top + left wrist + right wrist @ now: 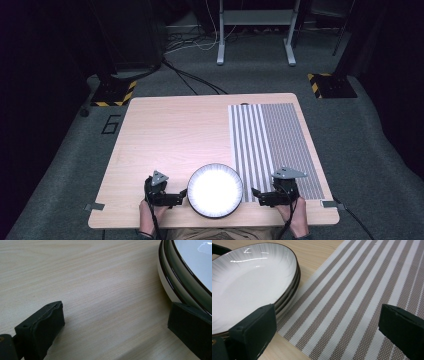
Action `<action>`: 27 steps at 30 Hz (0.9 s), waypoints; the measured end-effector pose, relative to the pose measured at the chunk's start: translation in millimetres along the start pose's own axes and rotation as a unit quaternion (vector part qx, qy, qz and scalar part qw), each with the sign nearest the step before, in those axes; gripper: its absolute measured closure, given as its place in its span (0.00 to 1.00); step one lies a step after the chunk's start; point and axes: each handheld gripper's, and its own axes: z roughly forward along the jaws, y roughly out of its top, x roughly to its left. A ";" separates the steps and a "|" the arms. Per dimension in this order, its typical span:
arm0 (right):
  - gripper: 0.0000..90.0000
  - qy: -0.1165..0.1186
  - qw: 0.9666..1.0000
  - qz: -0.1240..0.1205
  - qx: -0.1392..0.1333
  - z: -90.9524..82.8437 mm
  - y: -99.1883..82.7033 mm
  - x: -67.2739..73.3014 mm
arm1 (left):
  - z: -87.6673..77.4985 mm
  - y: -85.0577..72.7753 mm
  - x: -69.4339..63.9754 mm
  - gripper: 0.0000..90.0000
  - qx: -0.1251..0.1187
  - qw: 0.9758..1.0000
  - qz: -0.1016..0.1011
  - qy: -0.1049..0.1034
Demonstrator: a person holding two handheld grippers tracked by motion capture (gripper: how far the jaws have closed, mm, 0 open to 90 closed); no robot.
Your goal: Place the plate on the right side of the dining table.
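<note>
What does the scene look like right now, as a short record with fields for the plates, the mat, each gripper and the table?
plates: stack of white dark-rimmed plates at the table's near edge, between the grippers; right side overlaps the mat's edge
mat: striped placemat flat on the table's right half
left gripper: left gripper open, beside the stack's left rim, holding nothing
right gripper: right gripper open, over the mat at the stack's right rim, holding nothing
table: light wooden table

Plates hemmed by both grippers
The plates (215, 190) block the gap between the left gripper (183, 196) and right gripper (255, 194); the table (170, 135) beyond lies open.
</note>
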 end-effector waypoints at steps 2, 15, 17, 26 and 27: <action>0.01 0.013 1.000 -0.004 -0.003 2.4 3.4 4.9 | -0.2 -0.2 -0.5 0.01 -0.001 1.000 -0.002 0.002; 0.04 0.078 0.997 -0.012 -0.003 25.4 14.6 28.9 | -0.2 -1.3 -2.1 0.01 -0.002 1.000 -0.004 0.009; 0.05 0.085 0.996 -0.012 -0.003 28.6 15.8 31.7 | -0.7 -1.5 -1.7 0.01 -0.002 1.000 -0.005 0.005; 0.10 0.115 0.993 -0.016 0.002 36.8 18.9 44.2 | -2.7 -3.7 -2.4 0.01 -0.005 1.000 -0.010 -0.002; 0.11 0.120 0.993 -0.016 0.003 37.7 19.8 46.5 | -3.0 -3.9 -2.5 0.01 -0.006 1.000 -0.010 -0.002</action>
